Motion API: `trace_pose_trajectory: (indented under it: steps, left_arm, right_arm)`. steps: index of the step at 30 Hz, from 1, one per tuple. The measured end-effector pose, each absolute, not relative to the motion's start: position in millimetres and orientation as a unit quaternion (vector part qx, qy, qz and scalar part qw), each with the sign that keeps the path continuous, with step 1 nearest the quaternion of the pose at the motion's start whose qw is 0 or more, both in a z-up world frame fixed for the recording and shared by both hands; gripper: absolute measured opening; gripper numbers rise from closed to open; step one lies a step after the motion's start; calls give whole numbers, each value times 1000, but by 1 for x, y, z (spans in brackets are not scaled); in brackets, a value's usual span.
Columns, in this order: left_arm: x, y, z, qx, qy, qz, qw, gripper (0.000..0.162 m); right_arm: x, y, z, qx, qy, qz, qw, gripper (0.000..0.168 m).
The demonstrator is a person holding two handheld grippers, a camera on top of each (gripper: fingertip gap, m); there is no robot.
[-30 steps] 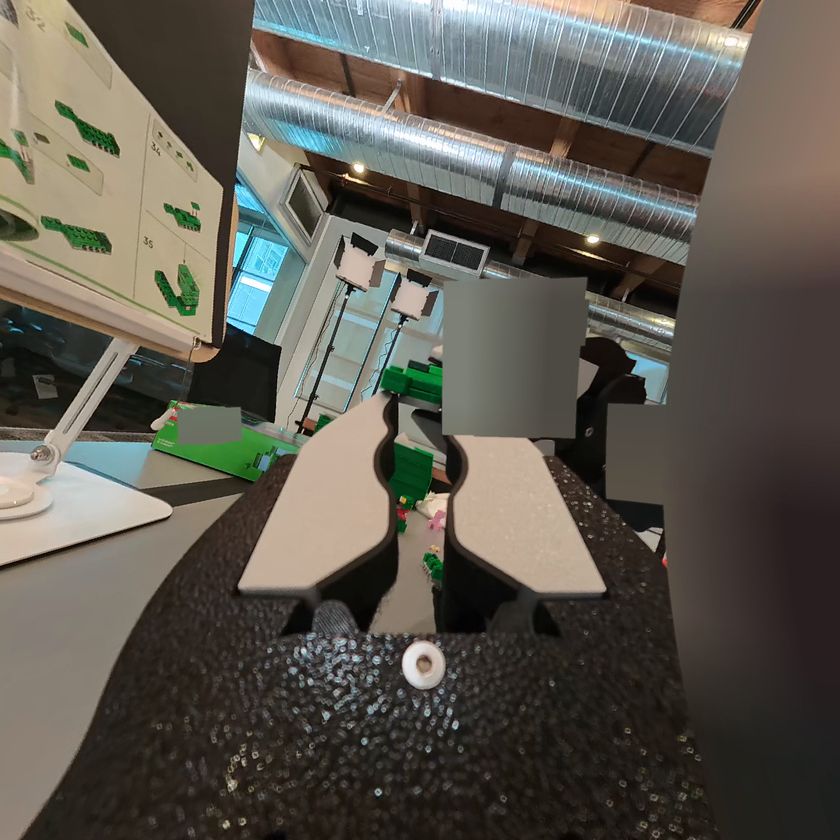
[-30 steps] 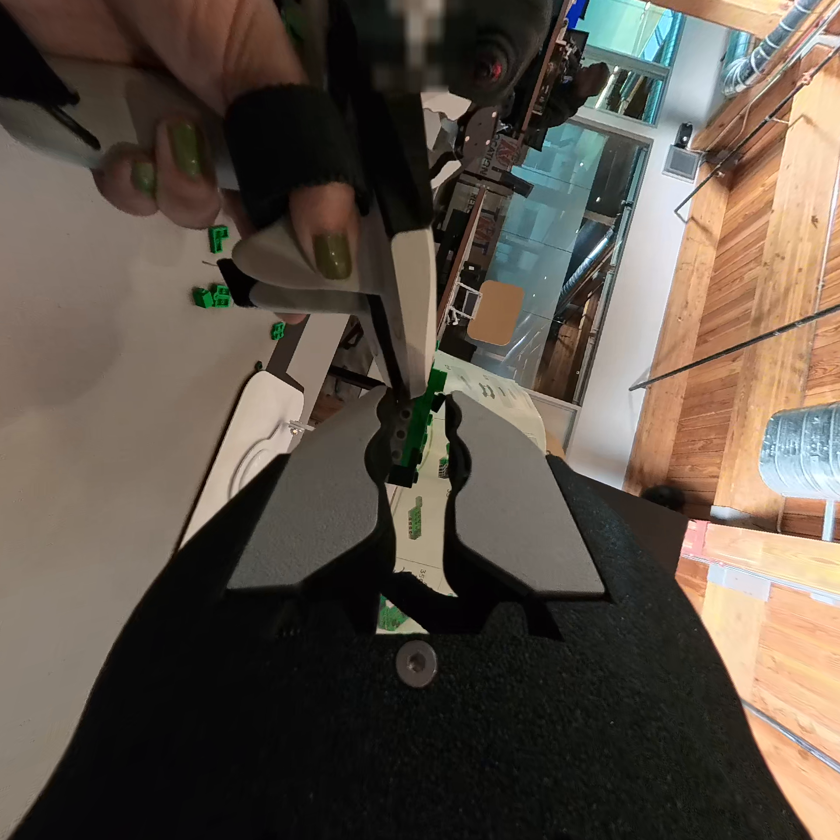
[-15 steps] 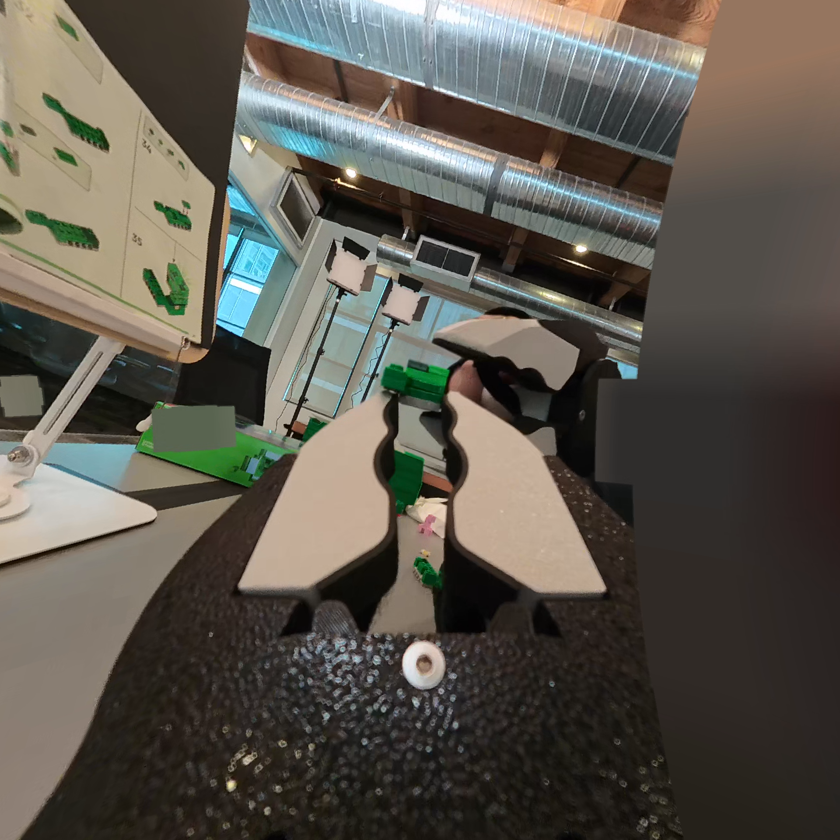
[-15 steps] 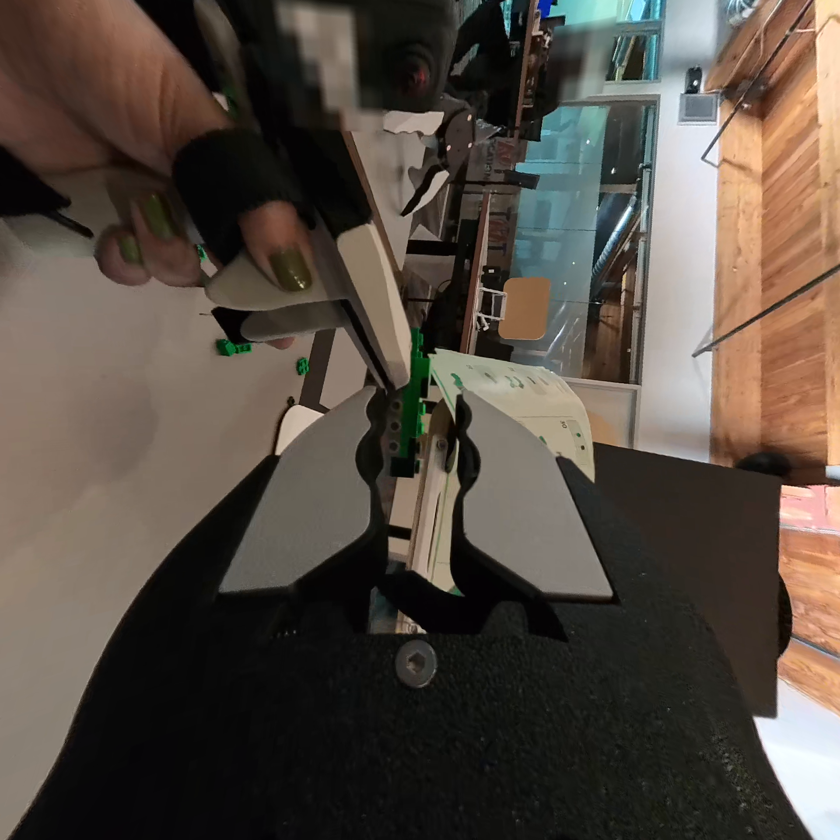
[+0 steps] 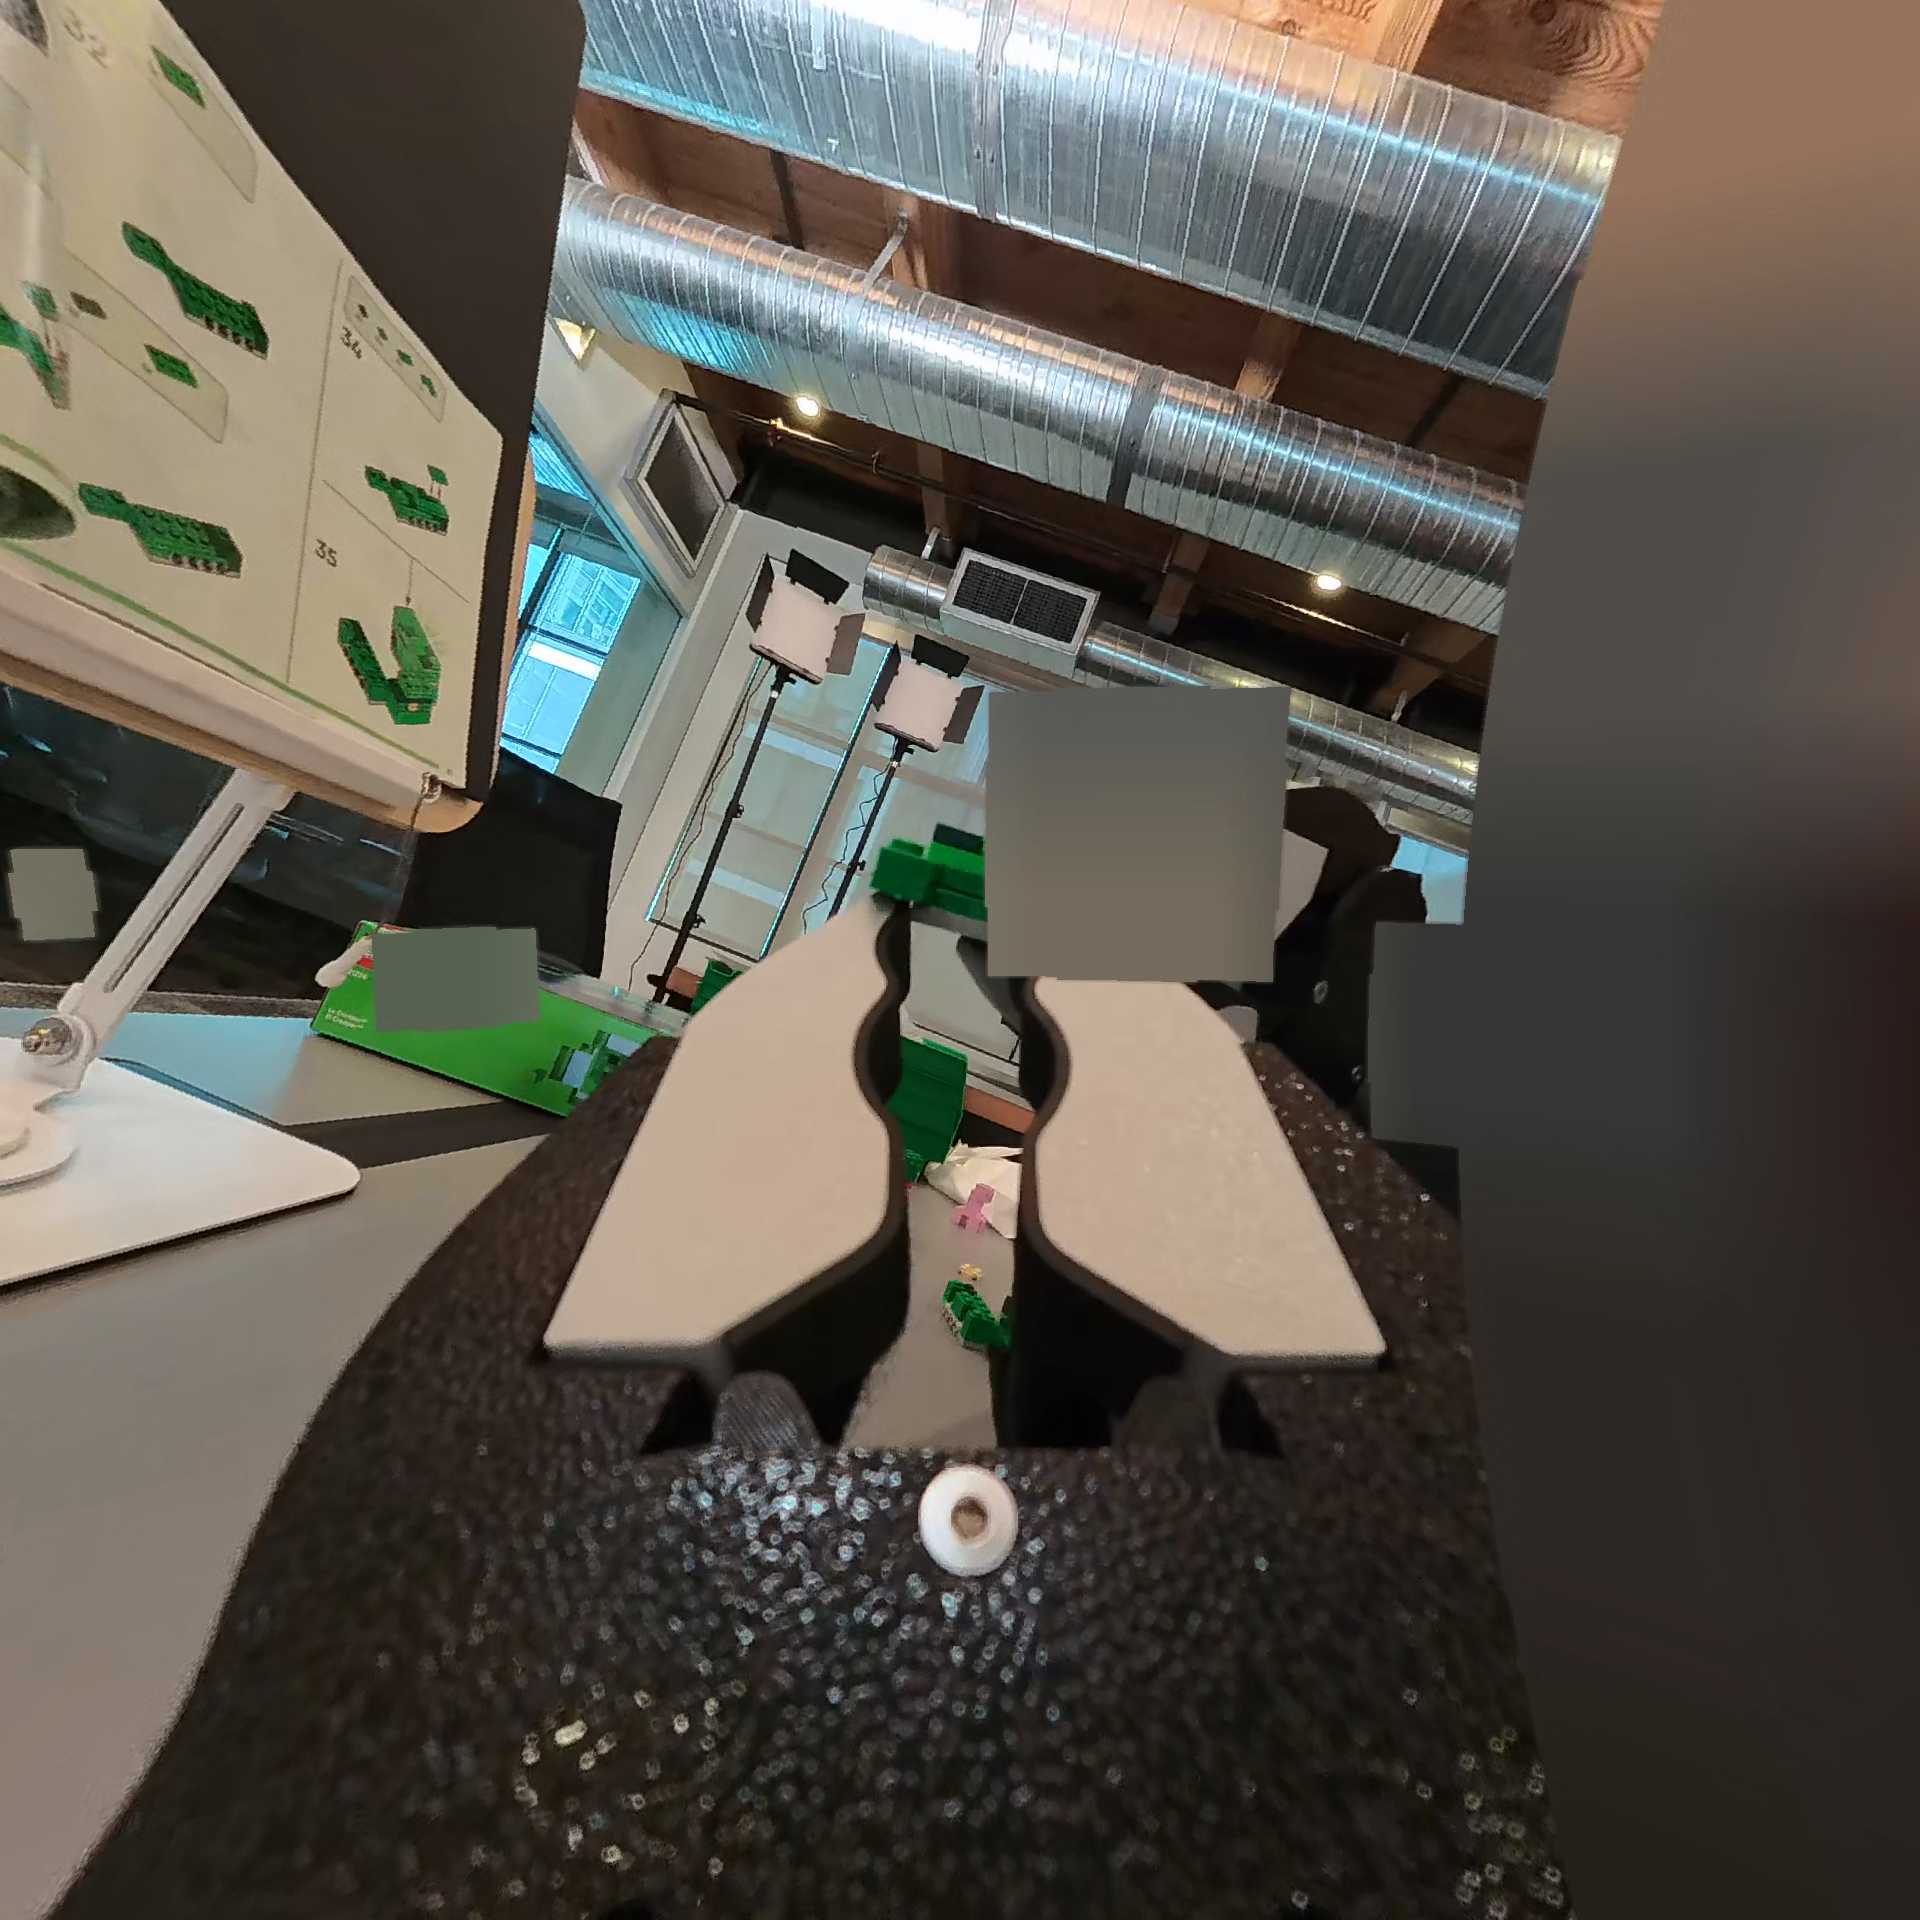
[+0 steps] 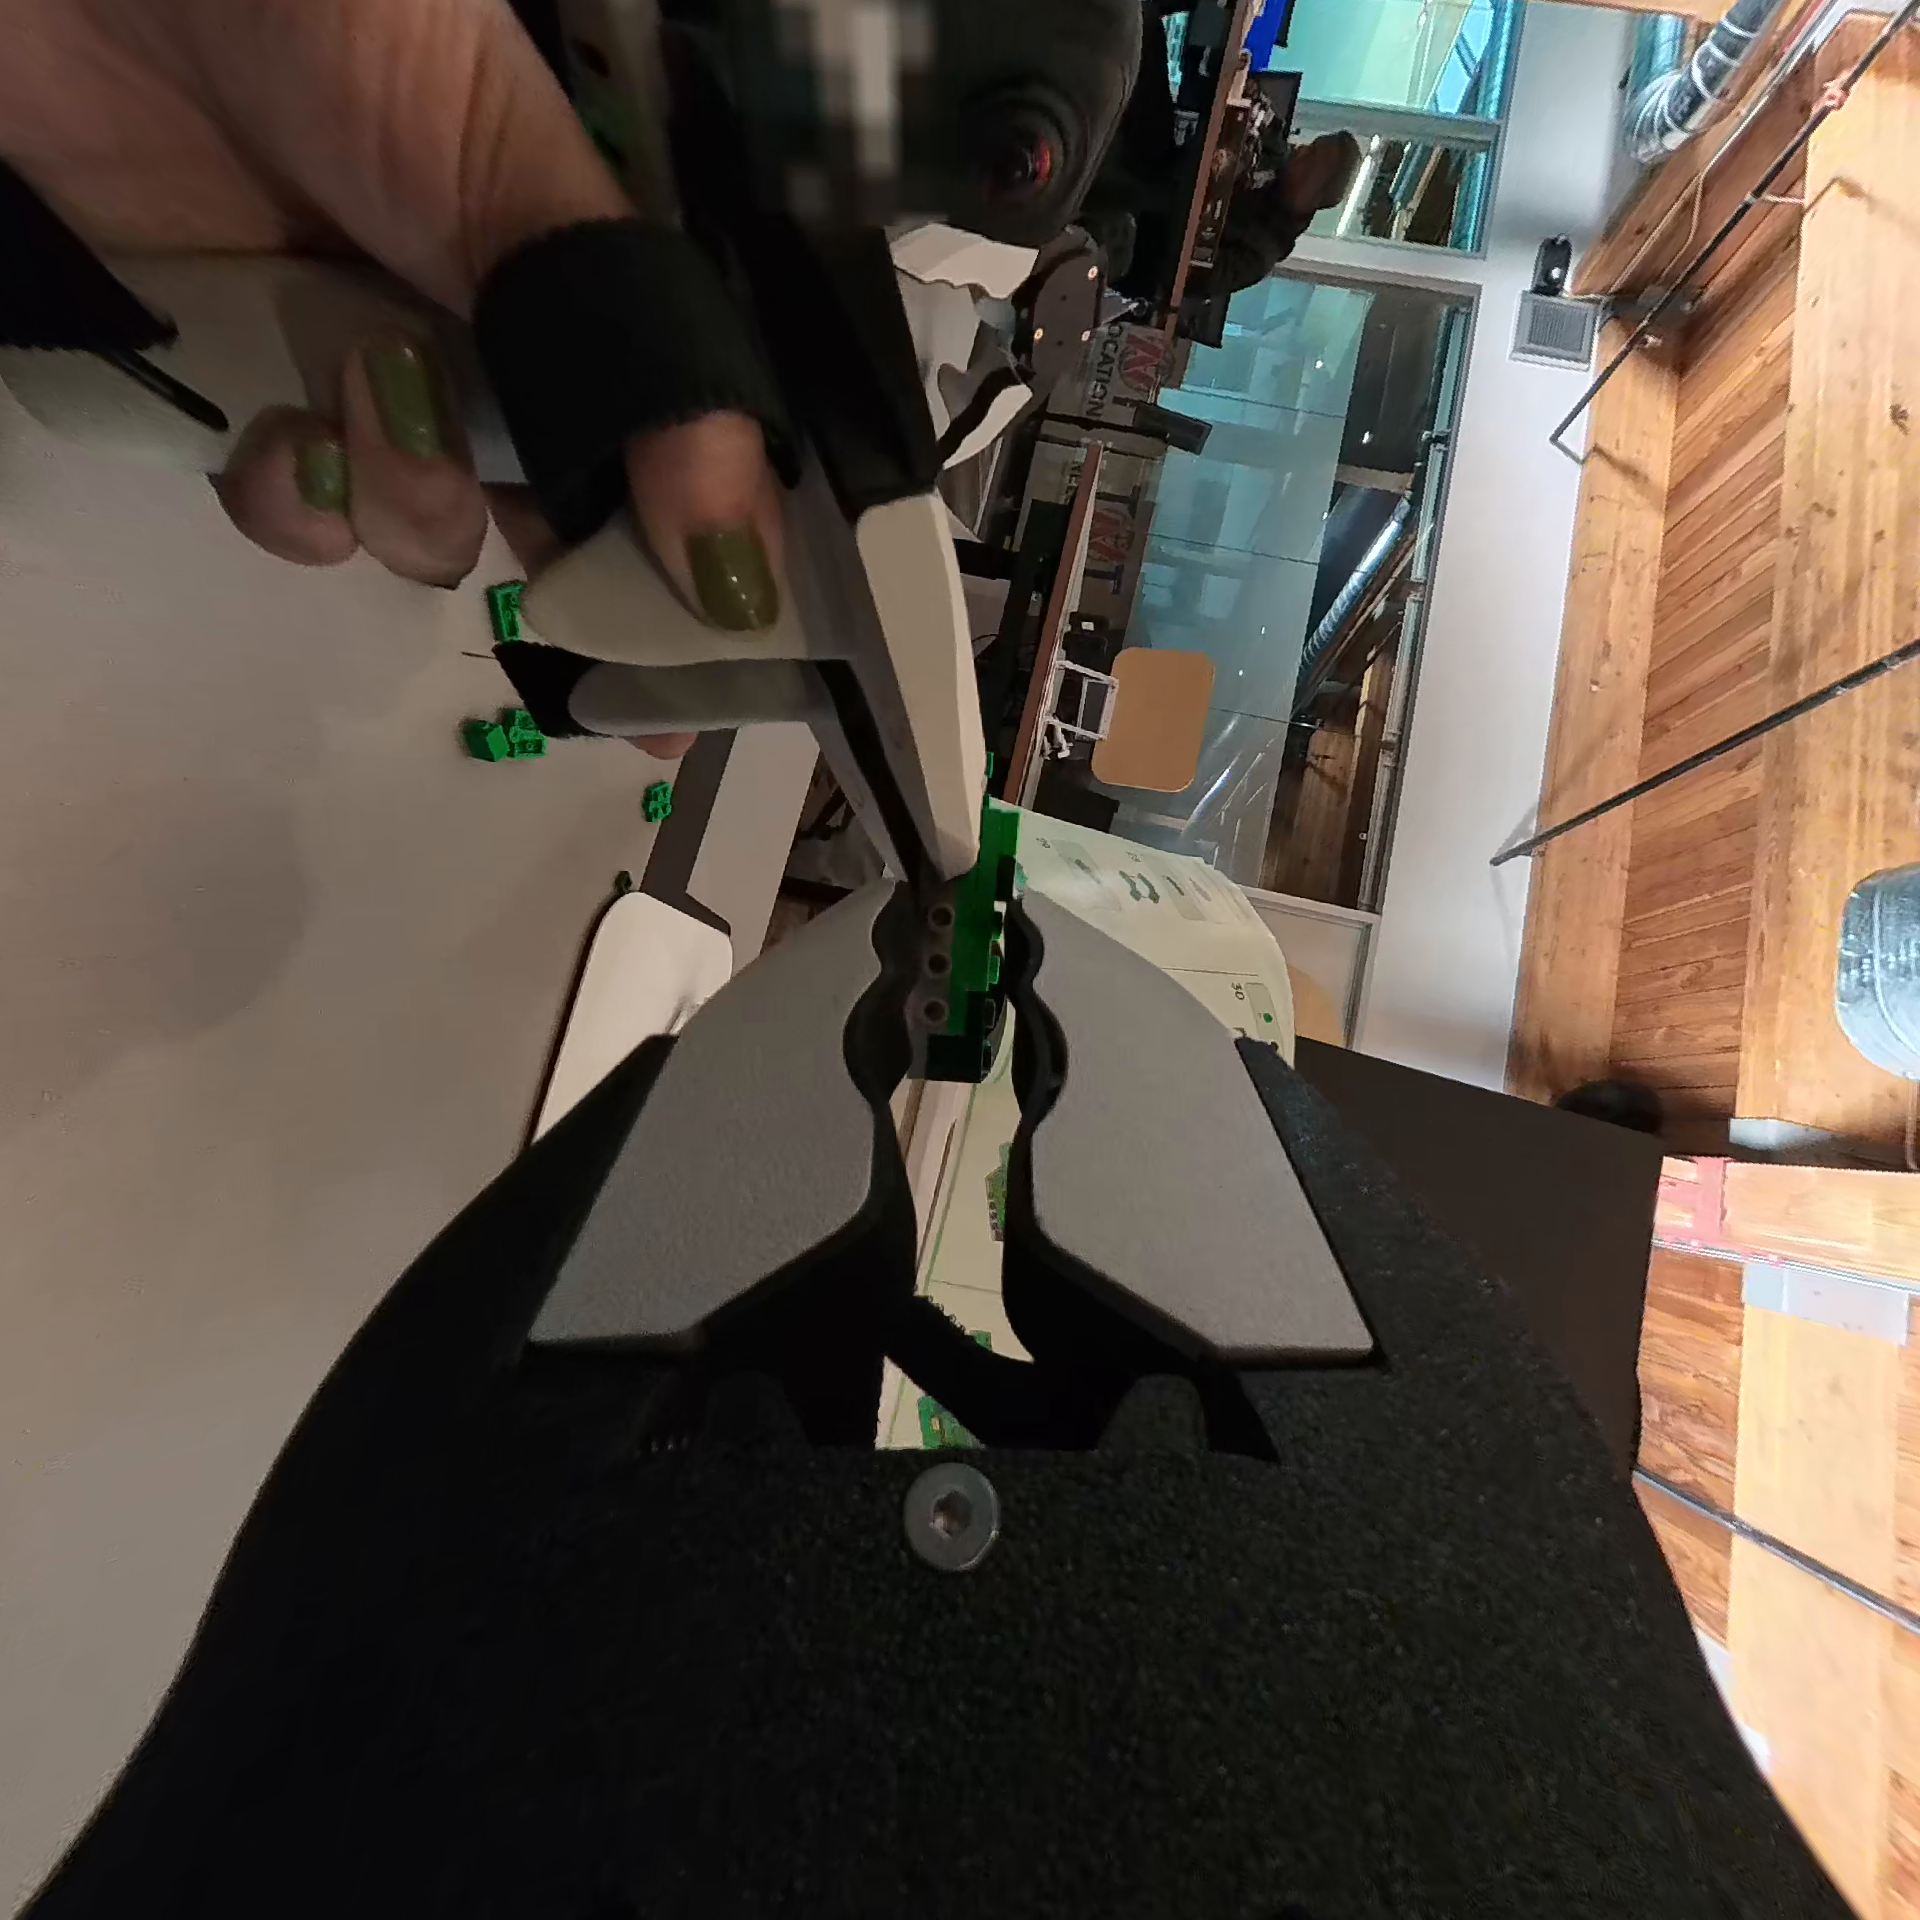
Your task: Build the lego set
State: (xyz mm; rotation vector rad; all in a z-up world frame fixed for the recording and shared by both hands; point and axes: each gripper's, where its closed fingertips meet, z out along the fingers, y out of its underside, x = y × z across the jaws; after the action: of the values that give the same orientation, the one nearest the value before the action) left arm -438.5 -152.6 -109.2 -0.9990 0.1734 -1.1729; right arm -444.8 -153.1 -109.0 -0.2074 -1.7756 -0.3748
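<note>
Sprawling under everything, the grey counter [image 5: 187, 1382] carries a white stand [image 5: 135, 1174] propping the instruction booklet [image 5: 208, 343] near its far edge, with a green box [image 5: 520, 1049] just beside. The right claw [image 6: 956, 971] is clamped on a green-and-black lego build [image 6: 971, 935], held above the counter. The left claw [image 6: 940, 831] has its tips together on the build's top end, a hand [image 6: 416, 343] squeezing its trigger. Loose green bricks [image 6: 504, 732] lie scattered on the counter below.
</note>
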Motion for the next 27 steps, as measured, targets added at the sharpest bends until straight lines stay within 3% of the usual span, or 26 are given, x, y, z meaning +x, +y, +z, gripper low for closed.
trace_pose_trajectory:
  steps: [4,8,16,27]
  left_arm:
    - [-438,-155,-107,-450,89,-524,718,17]
    - [-437,-157,-106,-449,103,-514,723,17]
    - [-455,-163,-100,-424,88,-494,754,17]
    - [-467,-161,-108,-446,82,-452,768,17]
  right_arm:
    - [-444,-156,-107,-112,-762,-130,625,16]
    - [-436,-148,-98,-180,-736,-91,646,31]
    - [-402,-128,-101,-348,-578,95,732,21]
    - [-382,-97,-170,-500,-477,283,666,20]
